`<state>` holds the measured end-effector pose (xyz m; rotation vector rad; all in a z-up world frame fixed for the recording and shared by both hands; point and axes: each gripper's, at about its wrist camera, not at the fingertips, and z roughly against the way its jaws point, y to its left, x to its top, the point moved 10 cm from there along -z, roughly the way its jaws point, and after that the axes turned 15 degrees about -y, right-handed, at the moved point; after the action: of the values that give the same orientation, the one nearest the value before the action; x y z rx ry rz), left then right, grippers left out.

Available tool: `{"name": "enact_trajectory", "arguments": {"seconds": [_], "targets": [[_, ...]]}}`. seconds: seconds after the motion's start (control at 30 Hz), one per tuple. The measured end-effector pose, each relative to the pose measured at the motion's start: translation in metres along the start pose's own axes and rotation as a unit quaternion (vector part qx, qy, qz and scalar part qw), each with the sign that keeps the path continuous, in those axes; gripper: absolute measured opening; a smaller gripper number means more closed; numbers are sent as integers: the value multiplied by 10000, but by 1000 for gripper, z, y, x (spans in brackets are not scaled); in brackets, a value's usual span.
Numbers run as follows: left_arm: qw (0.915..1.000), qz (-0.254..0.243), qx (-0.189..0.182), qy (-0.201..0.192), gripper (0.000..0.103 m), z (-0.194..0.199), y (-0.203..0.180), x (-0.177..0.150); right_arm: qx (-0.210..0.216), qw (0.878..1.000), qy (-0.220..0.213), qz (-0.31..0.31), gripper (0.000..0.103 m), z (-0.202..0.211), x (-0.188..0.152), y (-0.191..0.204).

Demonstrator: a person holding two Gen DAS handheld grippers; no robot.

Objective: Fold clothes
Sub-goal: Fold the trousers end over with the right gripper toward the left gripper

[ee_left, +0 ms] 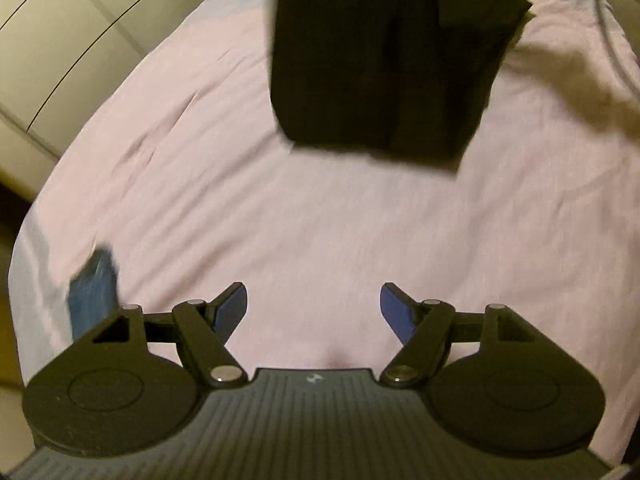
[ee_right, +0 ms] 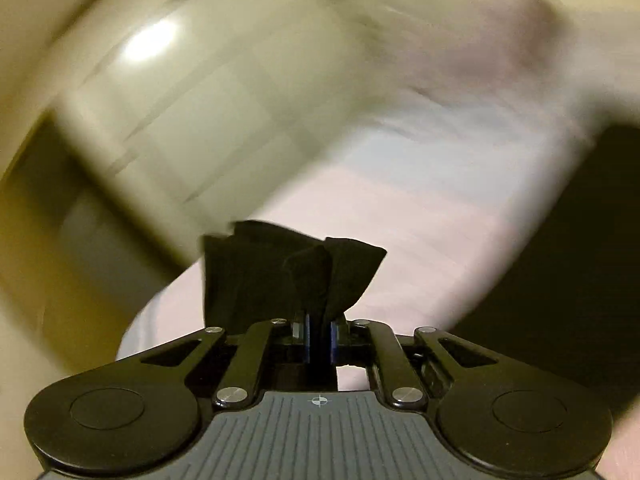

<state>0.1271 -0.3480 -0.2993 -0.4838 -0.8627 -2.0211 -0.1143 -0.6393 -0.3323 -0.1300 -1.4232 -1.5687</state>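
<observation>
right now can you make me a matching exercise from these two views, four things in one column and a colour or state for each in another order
Things:
1. left gripper
2. right gripper
3. black garment
4. bed sheet

States or colours:
a. pale pink, spread out flat
b. jaws apart, nothing between them
c. dark, hanging above the sheet
d. jaws clamped on black cloth

Pairs: 1-b, 2-d, 3-c, 4-a

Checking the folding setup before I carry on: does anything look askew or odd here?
Mostly fine. The black garment sits bunched and crumpled in the shut right gripper, not flat. The left gripper hangs open and empty above the pink sheet.
</observation>
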Motion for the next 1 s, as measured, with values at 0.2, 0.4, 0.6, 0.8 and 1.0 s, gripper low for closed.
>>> {"name": "enact_trajectory", "arguments": {"seconds": [0.2,0.4,0.6,0.8,1.0], "targets": [[9994,-256,-187,-100,70,-54,-31,69,-626,9909,845,-845,7,-26,-20,-122],[9975,-477,-508,-121,70,-126,-44,118,-697,9869,1224,-785,7,-31,-17,-123],[9944,-782,-709,-102,70,-173,-47,142,-706,9896,1230,-235,7,-26,-6,-118],[9913,-970,-890,-73,70,-175,-38,129,-589,9839,1635,-410,20,-35,0,-130],[9787,-1754,-1037,-258,71,-152,-4,91,-700,9779,1526,1246,42,9,10,-97]]}}
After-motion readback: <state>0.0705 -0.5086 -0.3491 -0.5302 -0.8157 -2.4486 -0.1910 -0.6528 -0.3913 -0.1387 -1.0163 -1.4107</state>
